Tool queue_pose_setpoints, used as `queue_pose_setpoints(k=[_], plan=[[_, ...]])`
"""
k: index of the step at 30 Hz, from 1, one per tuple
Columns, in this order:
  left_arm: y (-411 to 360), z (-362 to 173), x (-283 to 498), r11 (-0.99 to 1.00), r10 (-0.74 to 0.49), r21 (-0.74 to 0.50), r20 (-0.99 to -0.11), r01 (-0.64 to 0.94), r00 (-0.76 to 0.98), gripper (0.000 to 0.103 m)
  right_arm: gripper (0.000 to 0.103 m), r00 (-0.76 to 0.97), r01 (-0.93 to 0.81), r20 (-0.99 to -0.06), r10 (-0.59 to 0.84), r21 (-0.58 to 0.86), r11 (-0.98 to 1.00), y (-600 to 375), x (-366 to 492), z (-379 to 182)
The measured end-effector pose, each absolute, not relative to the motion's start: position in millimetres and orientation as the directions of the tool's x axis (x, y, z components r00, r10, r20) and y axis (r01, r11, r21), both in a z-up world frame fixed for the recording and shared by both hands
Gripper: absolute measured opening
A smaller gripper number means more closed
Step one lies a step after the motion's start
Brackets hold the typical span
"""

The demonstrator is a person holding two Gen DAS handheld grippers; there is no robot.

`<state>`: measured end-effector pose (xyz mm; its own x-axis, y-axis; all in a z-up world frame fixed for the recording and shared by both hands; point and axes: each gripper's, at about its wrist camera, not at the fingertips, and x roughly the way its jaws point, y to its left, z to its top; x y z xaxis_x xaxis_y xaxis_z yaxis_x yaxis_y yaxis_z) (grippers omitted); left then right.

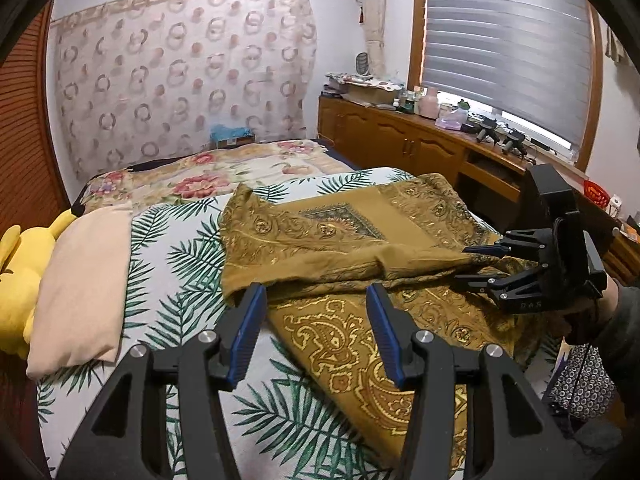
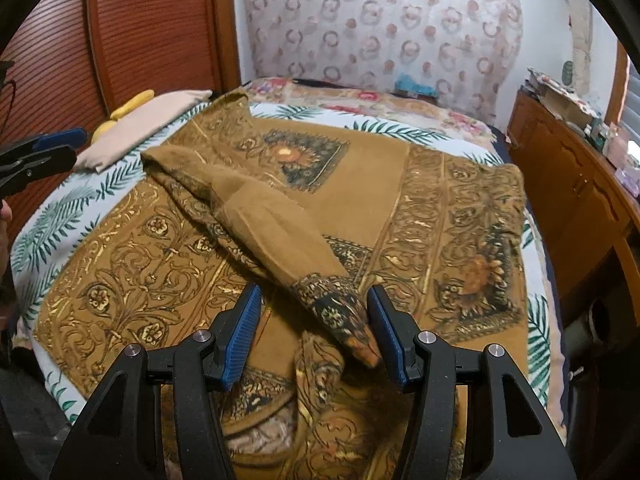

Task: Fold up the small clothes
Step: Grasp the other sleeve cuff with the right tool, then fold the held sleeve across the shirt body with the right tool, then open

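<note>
The garment point(image 1: 360, 236), a mustard-brown top with gold and dark paisley print, lies spread on the bed cover point(image 1: 180, 264), which carries a green palm-leaf pattern. One sleeve point(image 2: 280, 236) is folded diagonally across the body of the garment, its dark patterned cuff pointing toward the near edge.

The left gripper point(image 1: 316, 308) stands above the near left part of the garment. Its jaws are parted to a moderate width, and the blue pads point(image 1: 248, 336) press on nothing; cloth shows below the gap only.

The right gripper point(image 2: 314, 308) stands over the folded sleeve's cuff end. Its jaws are likewise parted to a moderate width. The cuff lies between them, close to the right pad, but the pads do not clamp it. In the left wrist view, this gripper sits at the right edge of the garment, held by a hand point(image 1: 600, 312) in a dark sleeve.

A beige pillow point(image 1: 80, 280) rests at the left side of the bed cover, with a yellow plush toy point(image 1: 20, 280) beside it. A wooden cabinet point(image 1: 400, 136) runs along the wall under a window blind point(image 1: 508, 48).
</note>
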<state>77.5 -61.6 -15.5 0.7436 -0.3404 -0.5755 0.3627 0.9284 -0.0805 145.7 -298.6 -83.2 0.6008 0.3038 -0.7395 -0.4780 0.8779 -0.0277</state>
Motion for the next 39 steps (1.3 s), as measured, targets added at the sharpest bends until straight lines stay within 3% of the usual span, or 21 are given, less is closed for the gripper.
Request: queue_pose_setpoints(k=[7, 10, 11, 14, 30, 39], plan=[[-56, -19, 77, 0.931, -0.337, -0.087, -0.574, 0.354, 0.746, 0.051, 0.052, 0.613, -0.484, -0.738, 0.280, -0.071, 0.872, -293, 145, -84], [-55, -19, 77, 0.932, -0.337, -0.090, -0.574, 0.352, 0.747, 0.051, 0.033, 0.624, -0.483, -0.736, 0.263, -0.098, 0.870, -292, 144, -84], [-55, -19, 76, 0.932, -0.337, -0.091, -0.573, 0.351, 0.747, 0.051, 0.014, 0.619, -0.493, -0.741, 0.261, -0.107, 0.864, -290, 143, -84], [-54, -20, 77, 0.933, -0.337, -0.095, -0.572, 0.347, 0.748, 0.051, 0.006, 0.616, -0.530, -0.738, 0.277, -0.128, 0.838, -285, 136, -82], [-54, -16, 73, 0.928, -0.355, -0.114, -0.553, 0.354, 0.754, 0.051, 0.003, 0.756, -0.472, -0.576, 0.311, -0.150, 0.869, -311, 101, -14], [-69, -16, 72, 0.919, -0.371, -0.107, -0.559, 0.379, 0.742, 0.051, 0.003, 0.784, -0.342, -0.591, 0.190, -0.156, 0.927, -368, 97, -21]])
